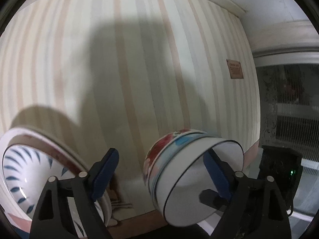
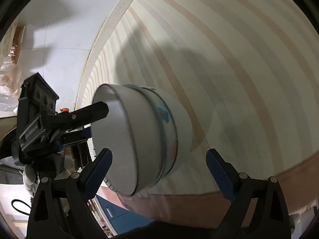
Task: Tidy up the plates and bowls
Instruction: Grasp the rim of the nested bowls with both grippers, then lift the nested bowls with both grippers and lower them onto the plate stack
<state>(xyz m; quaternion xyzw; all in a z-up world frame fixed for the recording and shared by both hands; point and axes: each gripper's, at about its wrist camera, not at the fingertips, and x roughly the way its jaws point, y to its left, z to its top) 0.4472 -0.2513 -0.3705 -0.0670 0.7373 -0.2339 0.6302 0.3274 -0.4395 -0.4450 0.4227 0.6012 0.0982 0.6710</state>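
Bowls [image 1: 195, 171], nested in a stack with the rim toward the camera, fill the space by the left tool [image 1: 159, 171], whose right finger [image 1: 216, 176] reaches inside the white innermost bowl while the left finger stands apart; its jaws are spread, pressing on nothing. A blue-patterned plate [image 1: 30, 175] sits behind that left finger, at the frame's lower left. From the right wrist, the same stack [image 2: 139, 139] hangs between the right tool [image 2: 159, 171] fingers and beyond their tips, untouched, jaws wide open, striped wall [image 2: 239, 69] behind.
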